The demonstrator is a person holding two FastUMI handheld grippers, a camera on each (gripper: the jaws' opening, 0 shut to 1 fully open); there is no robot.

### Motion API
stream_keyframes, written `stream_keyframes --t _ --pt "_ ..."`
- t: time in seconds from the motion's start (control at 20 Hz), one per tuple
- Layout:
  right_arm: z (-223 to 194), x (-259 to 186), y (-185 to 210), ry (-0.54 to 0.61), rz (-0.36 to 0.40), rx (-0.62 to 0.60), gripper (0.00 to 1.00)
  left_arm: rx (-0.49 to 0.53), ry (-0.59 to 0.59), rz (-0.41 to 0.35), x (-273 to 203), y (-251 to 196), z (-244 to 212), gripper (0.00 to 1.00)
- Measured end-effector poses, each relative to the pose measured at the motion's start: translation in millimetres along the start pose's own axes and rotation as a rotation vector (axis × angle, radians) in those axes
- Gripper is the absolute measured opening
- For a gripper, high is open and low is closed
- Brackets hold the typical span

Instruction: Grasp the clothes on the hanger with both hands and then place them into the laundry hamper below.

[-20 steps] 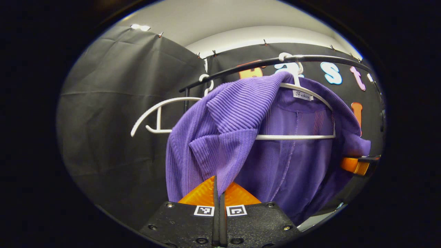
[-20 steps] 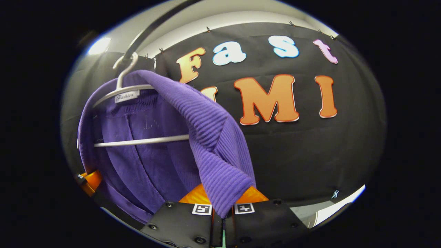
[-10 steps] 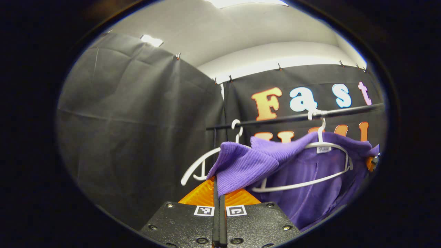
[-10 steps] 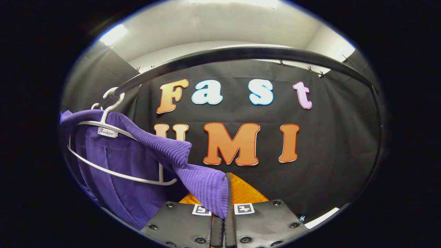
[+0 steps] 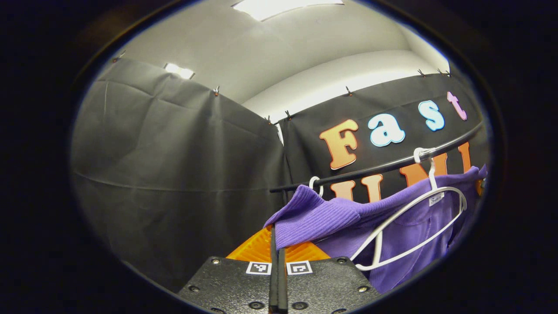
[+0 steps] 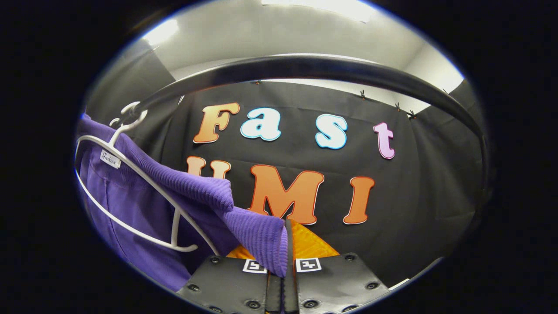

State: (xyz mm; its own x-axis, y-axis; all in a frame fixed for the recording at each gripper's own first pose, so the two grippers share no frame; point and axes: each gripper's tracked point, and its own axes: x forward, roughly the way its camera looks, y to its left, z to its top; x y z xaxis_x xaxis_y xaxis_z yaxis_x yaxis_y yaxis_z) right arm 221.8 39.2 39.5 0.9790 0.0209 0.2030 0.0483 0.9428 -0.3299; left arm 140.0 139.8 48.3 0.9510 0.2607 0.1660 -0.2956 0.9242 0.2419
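Pinching a fold of the purple knit garment (image 5: 314, 218), the left gripper (image 5: 277, 257) had its two fingers pressed together on the cloth, just below and left of the black rail (image 5: 375, 168). From that pinch the garment ran rightward under the rail, draped over a white hanger (image 5: 409, 226) whose hook sat on the rail near its right end. A second white hook (image 5: 314, 182) hung on the rail's left end, its body hidden behind the raised fabric. Behind the rail stood the black cloth wall (image 5: 174, 165), with the pale ceiling (image 5: 279, 48) above it.

In the right gripper view, the hanger (image 6: 130, 183) hooked onto the rail (image 6: 305, 67) at its left end and tilted steeply, its lower bar swung toward the camera. The garment (image 6: 196, 192) hung mostly below the rail's left end, one ribbed edge stretched rightward and down from the hanger. That edge ended between the fingers of the right gripper (image 6: 285, 257), which were closed on it below the middle of the rail.
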Motion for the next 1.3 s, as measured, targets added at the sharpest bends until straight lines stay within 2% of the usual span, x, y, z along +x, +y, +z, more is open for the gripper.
stream_keyframes --t 0.1,0.25,0.45,0.55,0.7,0.8,0.9,1.05,1.15,1.3 --pt "-15.8 8.8 8.5 0.024 0.03 0.004 0.14 -0.01 0.05 -0.006 10.1 0.5 -24.2 0.0" --pt "-46.1 24.0 14.1 0.073 0.065 0.019 0.14 -0.012 0.103 -0.013 -0.4 5.0 -51.9 0.0" --pt "-63.2 14.7 22.5 0.094 0.079 0.035 0.14 -0.033 0.155 -0.025 -19.3 2.1 -79.2 0.0" --pt "-74.6 6.1 30.3 0.135 0.113 0.074 0.14 -0.02 0.183 -0.034 -30.5 1.8 -93.0 0.0" --pt "-95.2 1.2 42.3 0.208 0.159 0.138 0.14 -0.056 0.253 -0.046 -41.7 -1.8 -120.5 0.0" --pt "-101.9 4.6 44.1 0.233 0.172 0.157 0.14 -0.032 0.26 -0.046 -48.0 -2.2 -128.4 0.0" --pt "-107.2 5.7 40.3 0.26 0.158 0.164 0.15 -0.004 0.265 -0.054 -50.9 -4.4 -133.5 0.0" --pt "-75.0 17.3 24.7 0.154 0.082 0.081 0.15 -0.013 0.233 -0.033 -48.7 -1.7 -116.0 0.0" --pt "-64.1 26.6 21.1 0.123 0.061 0.083 0.15 -0.025 0.206 -0.018 -39.4 0.1 -101.5 0.0" --pt "-76.5 40.2 18.2 0.139 0.048 0.077 0.15 -0.016 0.188 -0.025 -30.3 -6.3 -93.8 0.0"
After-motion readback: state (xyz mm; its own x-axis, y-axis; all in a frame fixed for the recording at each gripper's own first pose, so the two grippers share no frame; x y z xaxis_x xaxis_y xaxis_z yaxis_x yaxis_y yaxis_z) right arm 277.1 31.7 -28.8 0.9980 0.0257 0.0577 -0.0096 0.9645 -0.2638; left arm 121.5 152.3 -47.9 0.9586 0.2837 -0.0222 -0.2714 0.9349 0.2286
